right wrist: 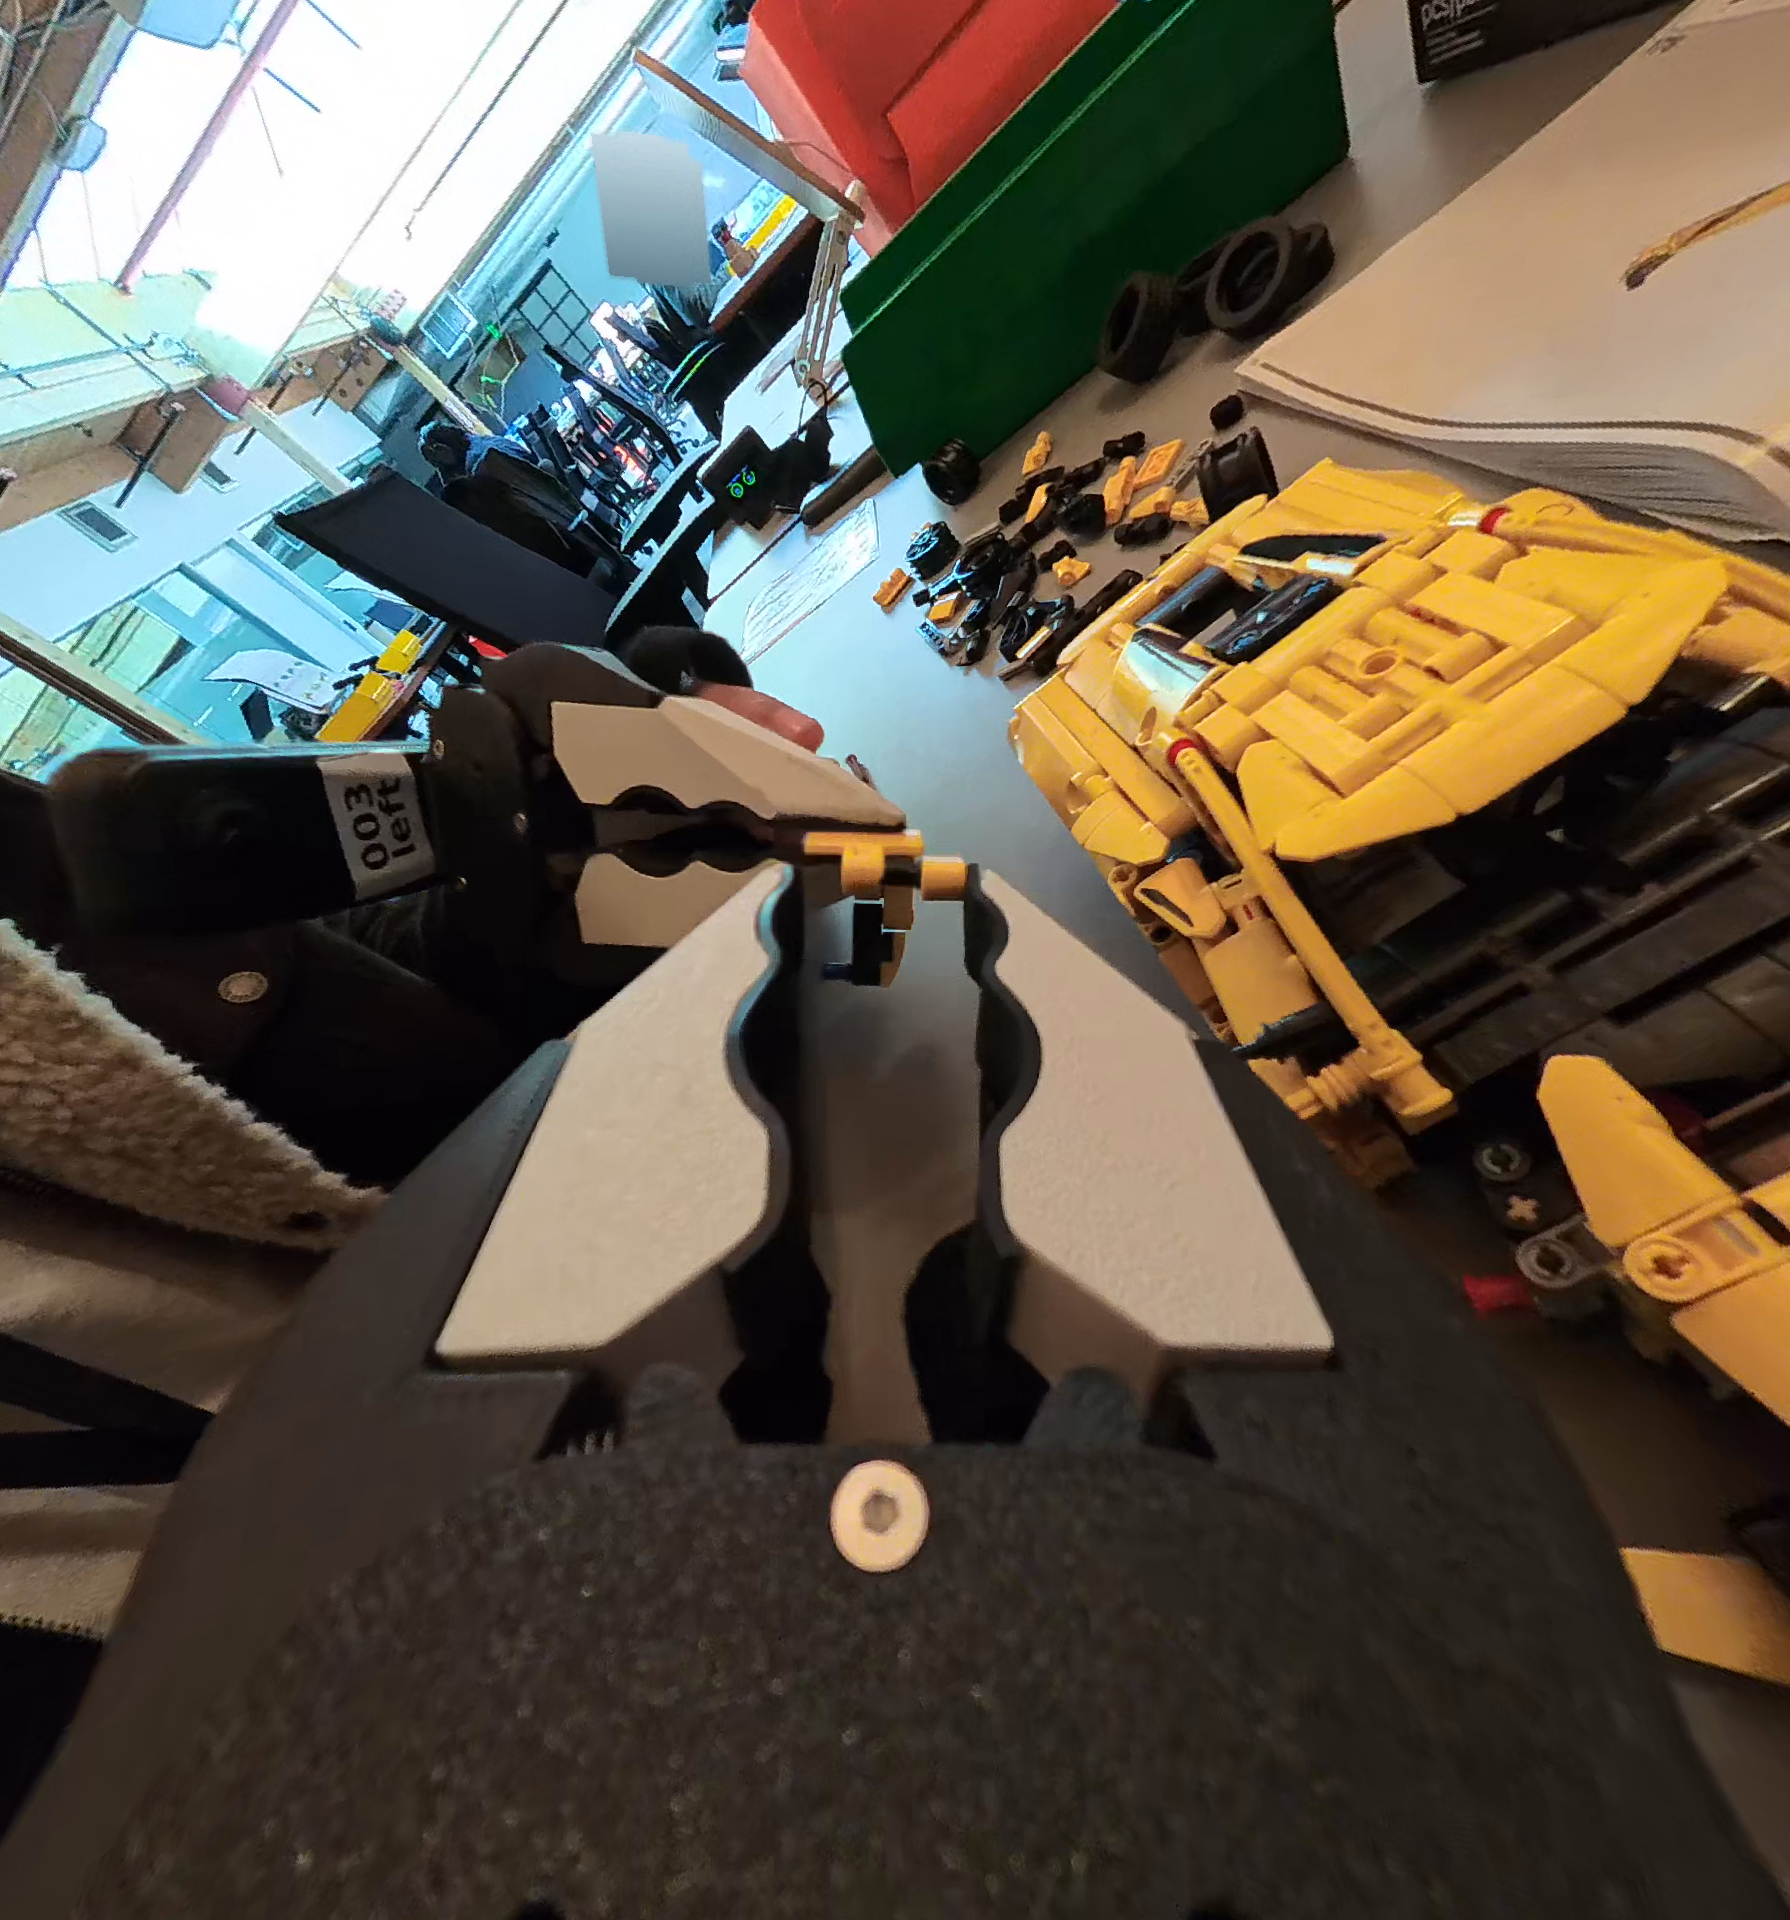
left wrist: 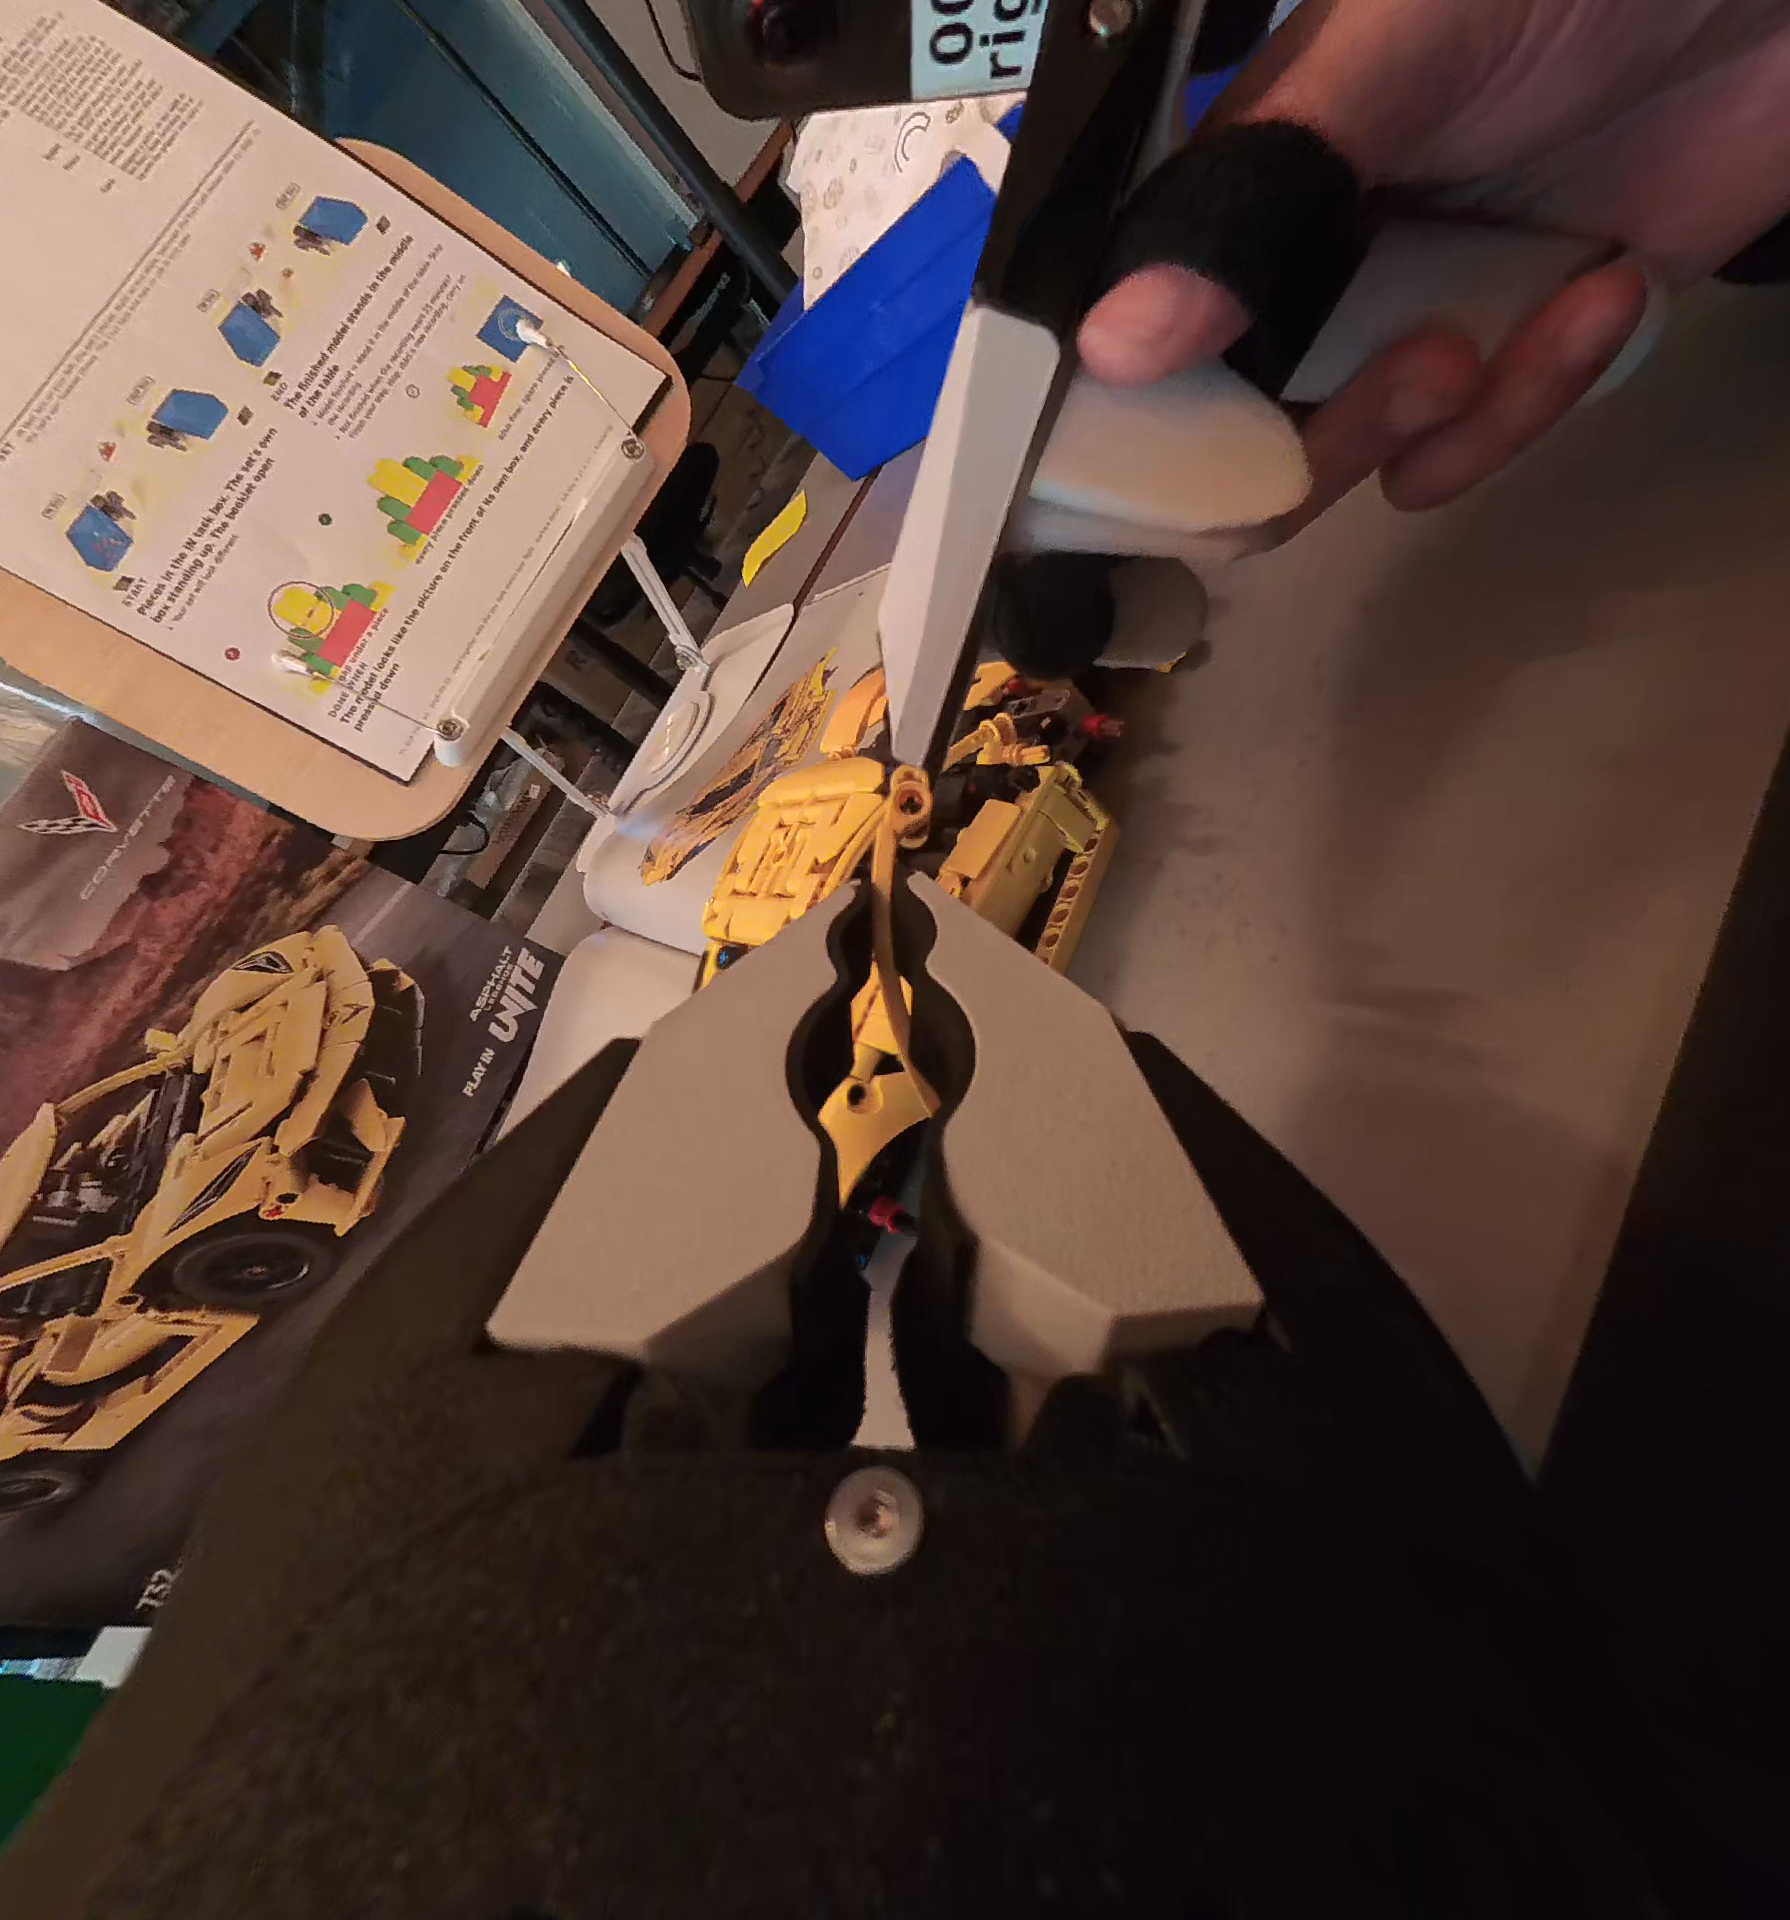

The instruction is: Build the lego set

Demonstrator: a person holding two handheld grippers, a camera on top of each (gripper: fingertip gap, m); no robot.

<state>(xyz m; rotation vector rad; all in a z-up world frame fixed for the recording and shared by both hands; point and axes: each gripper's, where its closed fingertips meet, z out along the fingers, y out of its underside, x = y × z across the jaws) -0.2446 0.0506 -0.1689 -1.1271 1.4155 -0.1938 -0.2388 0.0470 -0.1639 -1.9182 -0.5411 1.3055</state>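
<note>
Left gripper [left wrist: 896, 883]: jaws nearly closed, clamping a small yellow subassembly [left wrist: 886, 1049] whose thin strip runs up between the fingertips and ends in a yellow connector just beyond them. In the right wrist view the same gripper [right wrist: 870, 831] enters from the left, with the part projecting from its tips.

Right gripper [right wrist: 880, 883]: jaws set moderately apart, holding nothing; the yellow subassembly [right wrist: 875, 883] sits in the gap at the fingertips, apparently touching the right finger. A hand [left wrist: 1442, 260] grips its handle.

Beyond the tips, the partly built yellow car [right wrist: 1390, 727] lies on the grey table [right wrist: 922, 727], to the right. Loose black and yellow pieces [right wrist: 1057, 540] are scattered behind it, near black tyres [right wrist: 1223, 291], a green bin [right wrist: 1078, 229] and an open instruction booklet [right wrist: 1597, 343].
</note>
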